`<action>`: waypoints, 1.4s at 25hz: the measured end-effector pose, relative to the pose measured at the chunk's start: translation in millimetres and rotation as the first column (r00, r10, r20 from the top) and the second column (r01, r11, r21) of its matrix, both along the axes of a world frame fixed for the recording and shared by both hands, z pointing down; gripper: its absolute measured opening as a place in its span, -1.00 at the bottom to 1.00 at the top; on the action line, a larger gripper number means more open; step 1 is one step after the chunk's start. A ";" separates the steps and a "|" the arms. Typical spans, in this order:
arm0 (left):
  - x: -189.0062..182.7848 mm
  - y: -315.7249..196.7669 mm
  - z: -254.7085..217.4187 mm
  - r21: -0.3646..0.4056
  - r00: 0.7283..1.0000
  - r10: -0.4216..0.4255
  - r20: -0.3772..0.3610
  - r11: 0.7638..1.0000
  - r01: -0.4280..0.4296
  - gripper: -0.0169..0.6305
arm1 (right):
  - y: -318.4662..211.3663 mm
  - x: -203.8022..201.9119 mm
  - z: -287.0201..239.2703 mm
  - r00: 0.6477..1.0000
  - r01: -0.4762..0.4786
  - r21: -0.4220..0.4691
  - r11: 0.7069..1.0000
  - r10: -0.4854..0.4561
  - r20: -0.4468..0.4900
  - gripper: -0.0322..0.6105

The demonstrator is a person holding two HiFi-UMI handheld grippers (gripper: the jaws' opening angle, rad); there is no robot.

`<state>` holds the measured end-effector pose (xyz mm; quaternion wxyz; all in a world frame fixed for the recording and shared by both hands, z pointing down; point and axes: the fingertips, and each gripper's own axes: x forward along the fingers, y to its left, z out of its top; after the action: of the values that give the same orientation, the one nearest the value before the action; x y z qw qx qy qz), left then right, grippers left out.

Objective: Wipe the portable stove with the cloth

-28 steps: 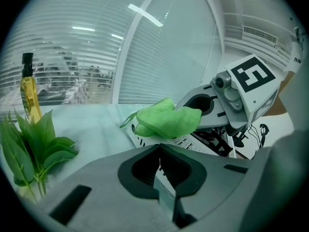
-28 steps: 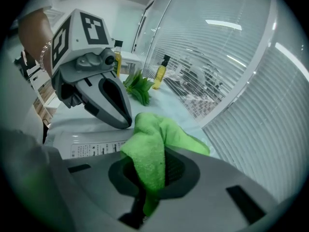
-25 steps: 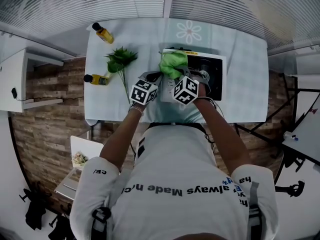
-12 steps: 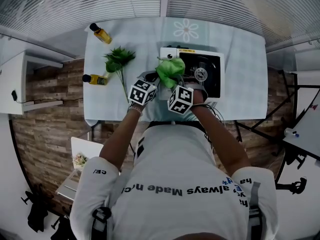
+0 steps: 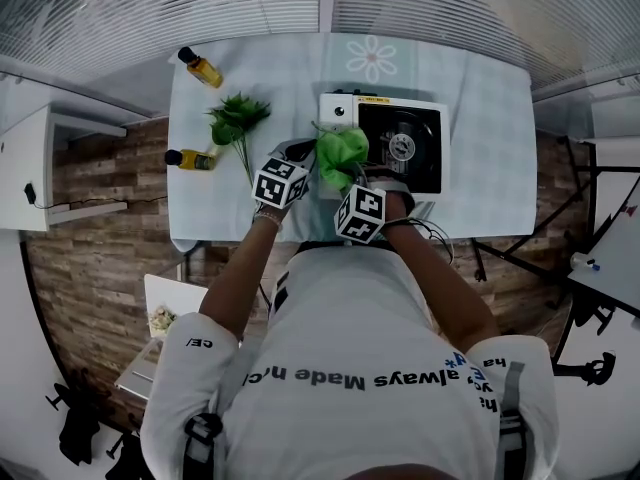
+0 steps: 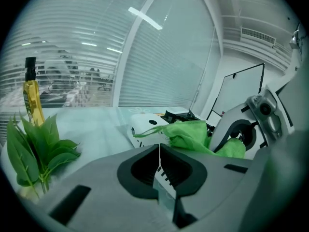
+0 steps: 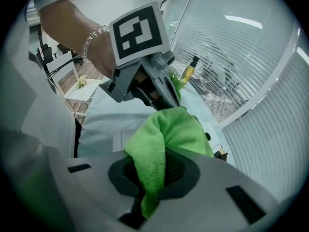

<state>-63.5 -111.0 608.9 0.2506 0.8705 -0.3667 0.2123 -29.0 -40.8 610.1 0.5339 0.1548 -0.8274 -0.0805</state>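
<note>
The portable stove (image 5: 400,146) is white with a black top and burner, and stands on the table right of centre. Its white corner (image 6: 145,124) shows in the left gripper view. A bright green cloth (image 5: 338,151) is bunched over the stove's near left part. My right gripper (image 5: 350,173) is shut on the cloth (image 7: 169,129), which bulges up out of its jaws (image 7: 154,170). My left gripper (image 5: 300,158) sits just left of the cloth with its jaws shut (image 6: 159,153). The cloth (image 6: 193,134) lies just ahead of them, and no green shows between them.
The table (image 5: 480,98) has a pale checked cover with a flower print (image 5: 372,60) at the back. A leafy green sprig (image 5: 235,123) lies left of the stove. Two bottles of yellow liquid (image 5: 202,66) (image 5: 190,158) stand at the left. The person's body is against the table's near edge.
My right gripper has drawn the cloth back across the stove's left part toward the near edge. The left gripper has hardly moved.
</note>
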 end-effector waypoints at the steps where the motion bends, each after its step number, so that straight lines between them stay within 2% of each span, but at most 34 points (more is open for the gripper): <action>1: 1.1 -1.1 -1.6 0.003 1.000 0.004 -0.003 1.000 -0.004 -0.91 | 4.2 -0.5 -0.1 1.000 0.001 -0.010 1.000 -0.001 0.007 -0.83; 7: 14.1 -6.9 -11.2 0.023 0.999 0.047 -0.011 0.999 -0.047 -0.91 | 30.4 -0.2 -3.1 0.997 0.023 -0.106 0.994 -0.014 0.079 -0.83; 12: 27.6 -3.6 -11.5 0.015 0.994 0.107 -0.007 0.994 -0.107 -0.91 | 64.4 0.5 -8.9 0.984 0.075 -0.233 0.970 -0.034 0.177 -0.83; 17: 40.8 1.6 -7.7 0.010 0.985 0.168 0.043 0.986 -0.169 -0.91 | 84.0 27.1 -7.2 0.979 0.057 -0.315 0.947 0.009 0.203 -0.83; 20: 44.9 5.0 -2.4 0.003 0.980 0.186 0.073 0.982 -0.187 -0.91 | 80.7 51.1 -6.4 0.978 0.009 -0.326 0.945 0.059 0.198 -0.83; 26: 44.7 6.0 -1.2 0.016 0.978 0.183 0.102 0.983 -0.185 -0.91 | 59.2 88.1 -6.2 0.980 -0.065 -0.286 0.956 0.114 0.161 -0.83; 35: 45.6 6.0 -1.3 0.022 0.975 0.180 0.128 0.983 -0.184 -0.91 | 48.5 110.5 -3.7 0.977 -0.103 -0.304 0.947 0.153 0.146 -0.83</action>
<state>-17.9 -105.0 607.6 0.1920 0.8893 -0.3039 0.2826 81.5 7.7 606.4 0.4837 0.1333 -0.8601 0.0920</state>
